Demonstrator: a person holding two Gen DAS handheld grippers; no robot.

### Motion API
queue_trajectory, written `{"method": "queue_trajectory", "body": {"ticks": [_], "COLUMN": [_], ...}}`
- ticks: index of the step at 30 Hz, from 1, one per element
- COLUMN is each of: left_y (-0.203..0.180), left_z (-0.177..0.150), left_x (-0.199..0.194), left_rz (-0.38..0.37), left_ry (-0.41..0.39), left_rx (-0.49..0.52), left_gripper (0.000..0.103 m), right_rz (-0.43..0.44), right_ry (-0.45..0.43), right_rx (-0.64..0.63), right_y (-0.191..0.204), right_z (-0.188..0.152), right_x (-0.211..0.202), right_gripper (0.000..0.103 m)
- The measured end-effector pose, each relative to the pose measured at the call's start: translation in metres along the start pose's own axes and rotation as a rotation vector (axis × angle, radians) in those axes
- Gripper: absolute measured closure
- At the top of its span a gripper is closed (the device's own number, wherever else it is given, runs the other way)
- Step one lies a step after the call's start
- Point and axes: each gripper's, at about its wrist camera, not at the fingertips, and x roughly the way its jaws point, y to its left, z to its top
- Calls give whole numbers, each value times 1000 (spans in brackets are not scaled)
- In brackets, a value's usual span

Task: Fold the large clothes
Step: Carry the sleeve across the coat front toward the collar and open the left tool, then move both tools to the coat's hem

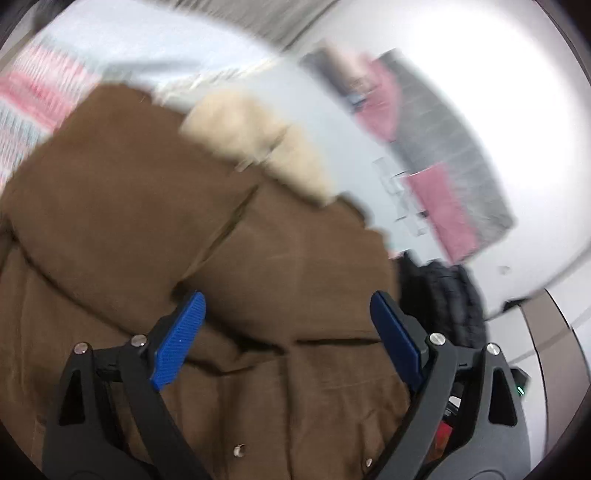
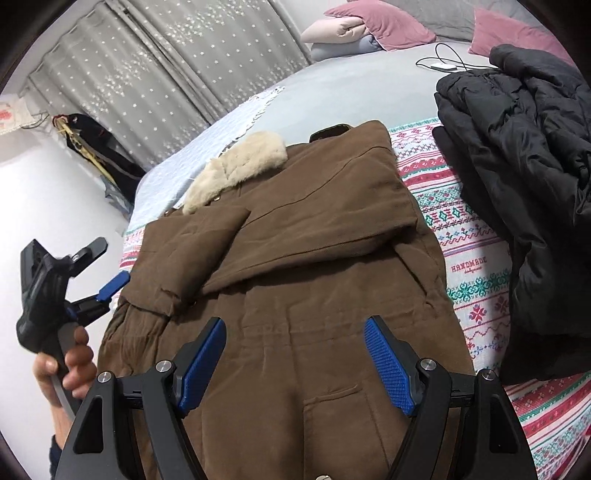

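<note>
Brown coat (image 2: 295, 266) lies lengthwise, fur collar (image 2: 240, 166) far end; both tongs wide open, empty

A home bedroom: bed (image 2: 351, 81) with pink pillows (image 2: 384, 22), starred curtains (image 2: 147, 62).

Left hand-held gripper (image 1: 288, 306) jaws wide, empty, right hand-held gripper (image 2: 295, 332) likewise

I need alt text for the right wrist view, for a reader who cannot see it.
A brown coat with a cream fur collar lies on a patterned blanket, sleeves folded in. The right gripper hovers open above it; a black jacket lies alongside.
</note>
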Motion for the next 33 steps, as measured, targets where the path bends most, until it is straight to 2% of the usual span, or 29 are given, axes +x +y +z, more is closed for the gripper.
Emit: {"method": "queue_trajectory", "body": {"ticks": [1, 3, 5, 6, 7, 8, 9, 12, 15, 17, 18, 19, 21, 23, 24, 28, 33], "left_y": [4, 4, -7, -15, -27, -41, -54, -92, -125, -139, -142, -141, -138, -136, -135, -150, -154], "left_z": [-1, -3, 0, 2, 6, 8, 9, 5, -7, -16, -16, -22, -32, -42, -45, -46, -35], "left_x": [9, 21, 29, 36, 45, 52, 53, 55, 64, 80, 89, 96, 110, 120, 121, 127, 153], "left_rz": [15, -1, 21, 38, 64, 102, 113, 87, 51, 71, 83, 90, 55, -27, -36, 4, 102], "left_ry": [16, -10, -56, -60, -55, -45, -41, -74, -68, -57, -52, -39, 21, 102, 119, 125, 147], "left_rx": [-33, -82, -66, -32, 19, 80, 122, 220, 293, 326, 330, 331, 307, 266, 265, 326, 311], "left_gripper": [13, 14, 26, 43, 69, 82, 90, 90, 90, 90, 87, 78, 61, 60, 58, 51, 46], "right_rz": [1, 0, -23, -44, -60, -73, -80, -109, -160, -190, -199, -205, -215, -218, -215, -210, -221], "right_ry": [3, 1, -19, -35, -49, -64, -74, -97, -127, -146, -151, -155, -159, -158, -158, -155, -165], "right_rx": [-1, -4, -31, -53, -70, -88, -100, -118, -134, -143, -147, -151, -157, -161, -164, -177, -184], "right_y": [0, 0, 3, 6, 9, 11, 13, 15, 15, 15, 14, 14, 12, 11, 11, 13, 14], "right_z": [0, 0, 0, -1, -1, -2, -2, -1, 1, 1, 2, 2, 3, 2, 3, 3, 2], "right_x": [1, 1, -2, -5, -7, -9, -11, -14, -18, -21, -22, -23, -24, -24, -25, -24, -26], "right_gripper": [24, 24, 24, 24, 24, 24, 24, 24, 24, 24, 24, 24, 24, 24, 24, 24, 24]}}
